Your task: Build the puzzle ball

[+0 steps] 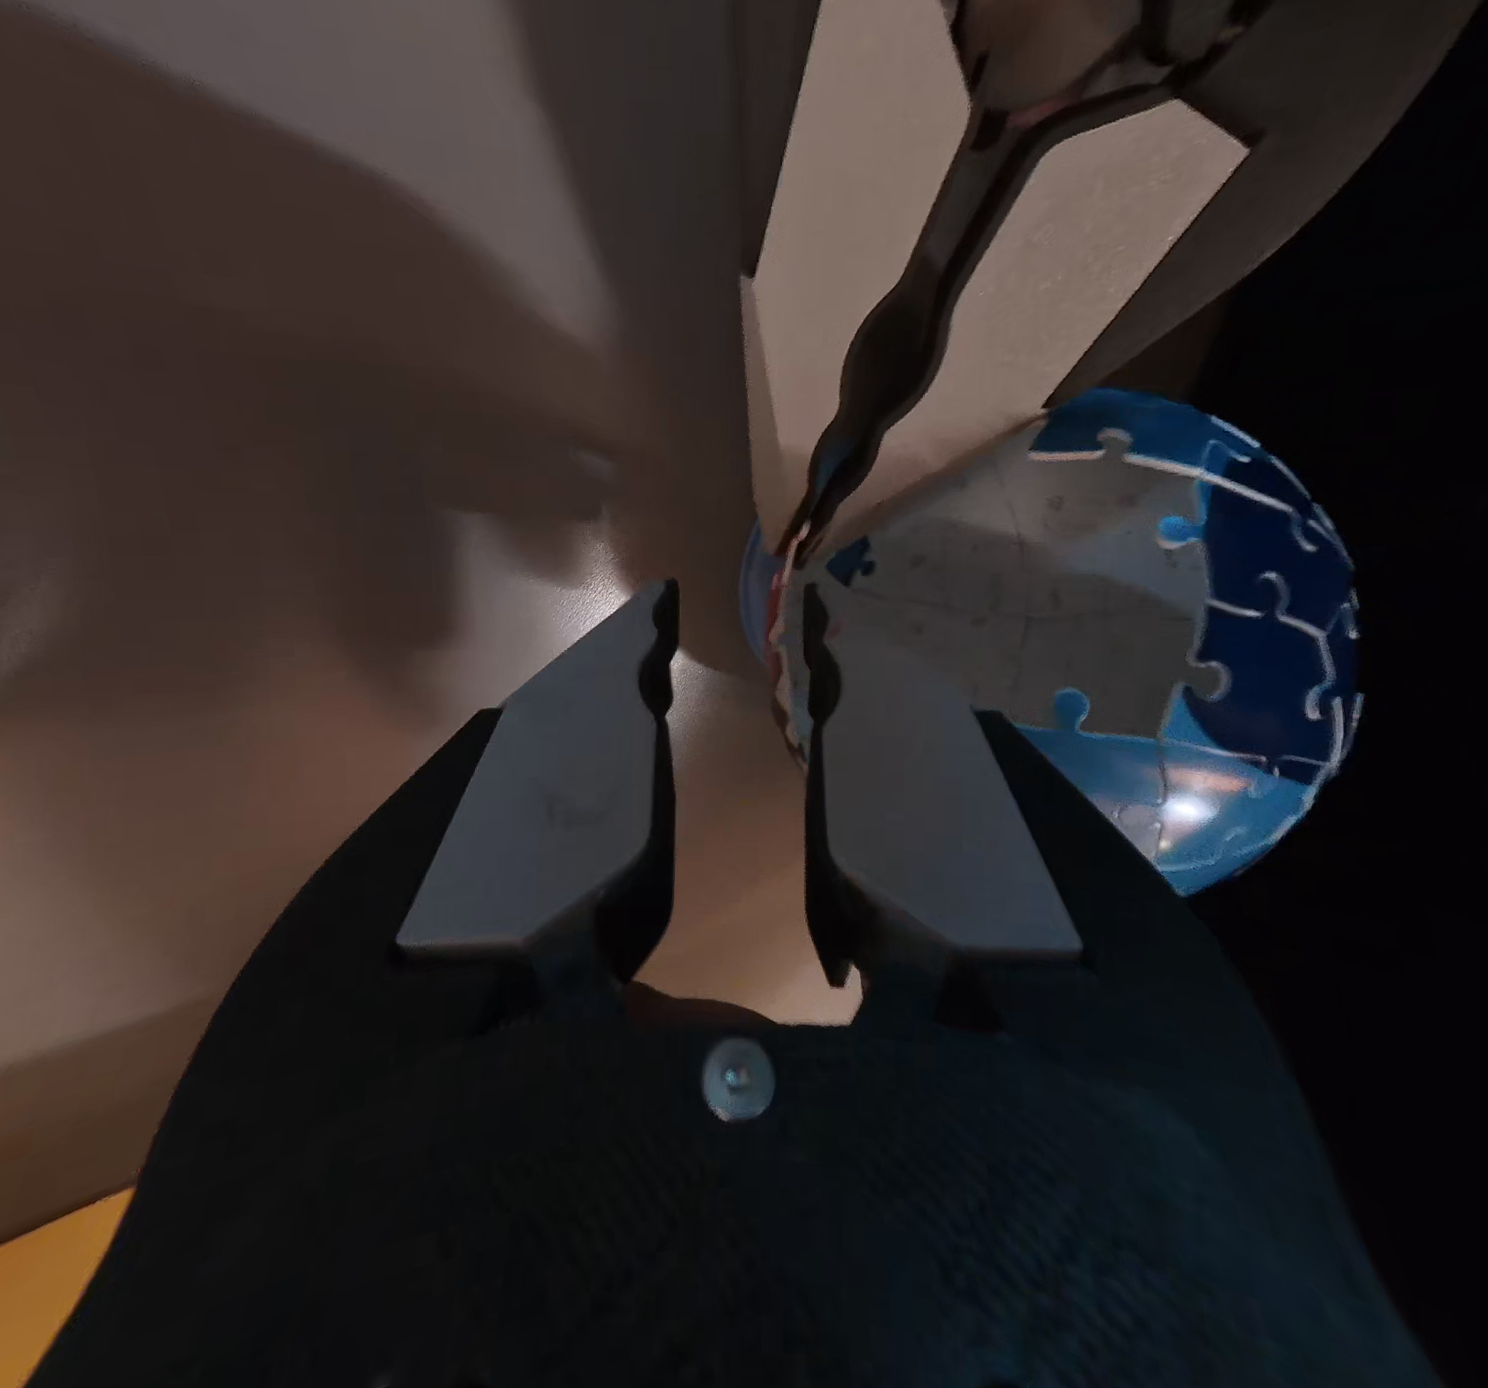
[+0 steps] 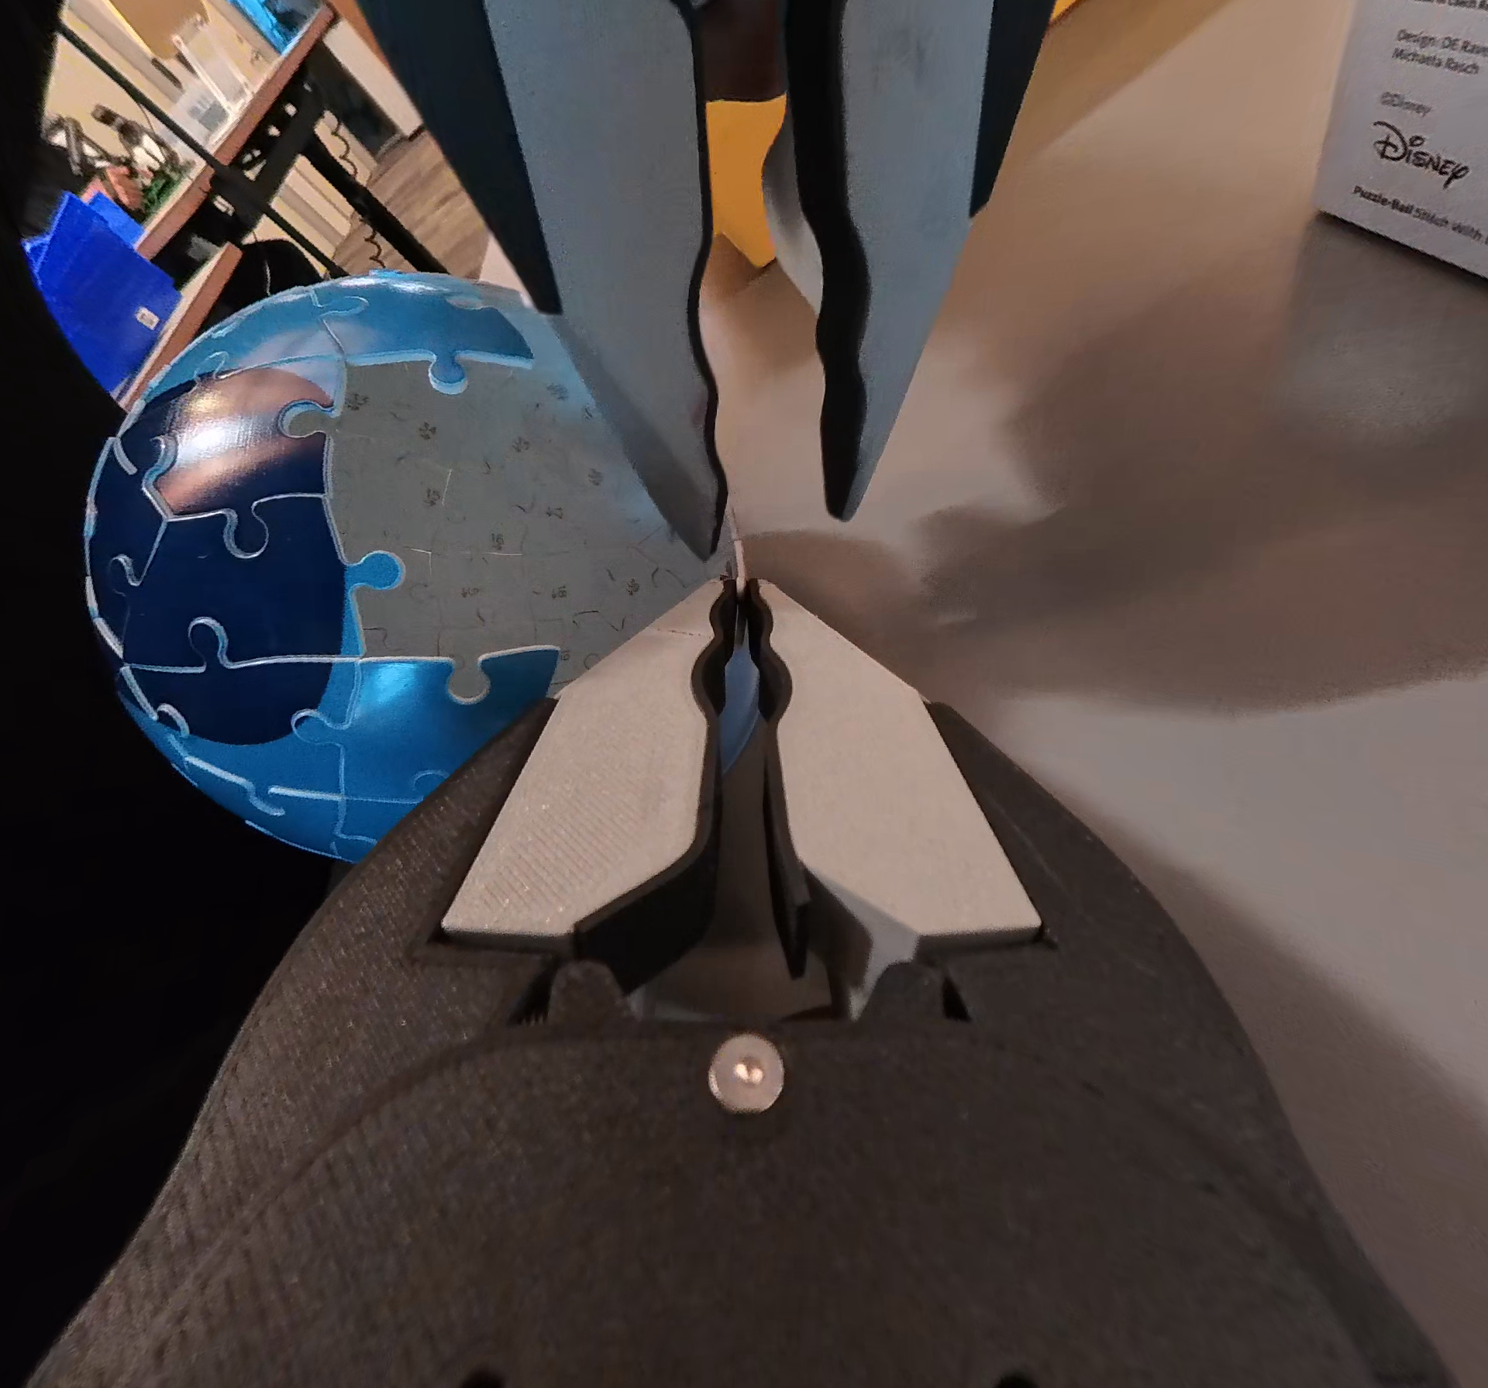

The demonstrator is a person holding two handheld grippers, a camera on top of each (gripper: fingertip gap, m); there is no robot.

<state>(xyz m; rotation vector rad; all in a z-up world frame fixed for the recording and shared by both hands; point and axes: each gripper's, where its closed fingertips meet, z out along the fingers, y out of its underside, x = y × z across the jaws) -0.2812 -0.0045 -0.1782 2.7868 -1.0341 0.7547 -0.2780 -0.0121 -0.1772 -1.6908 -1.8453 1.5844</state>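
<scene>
The right tongs [image 2: 737, 596] are pinching the rim of the half-built puzzle ball [image 2: 266, 568], which hangs off their left side above the table [image 2: 1208, 786]. The left tongs [image 1: 741, 608] stand spread just beside that rim, one finger touching it. To do this step well, they should probably grip the rim gently, without cracking the joined pieces.

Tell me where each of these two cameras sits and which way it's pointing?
Left wrist view: rides on the left gripper, looking along its parted fingers at the puzzle ball; the right gripper comes in from above.
Right wrist view: rides on the right gripper, fingers closed on the ball's rim; the left gripper faces it, above a table.
Shared: both grippers and the ball.
</scene>
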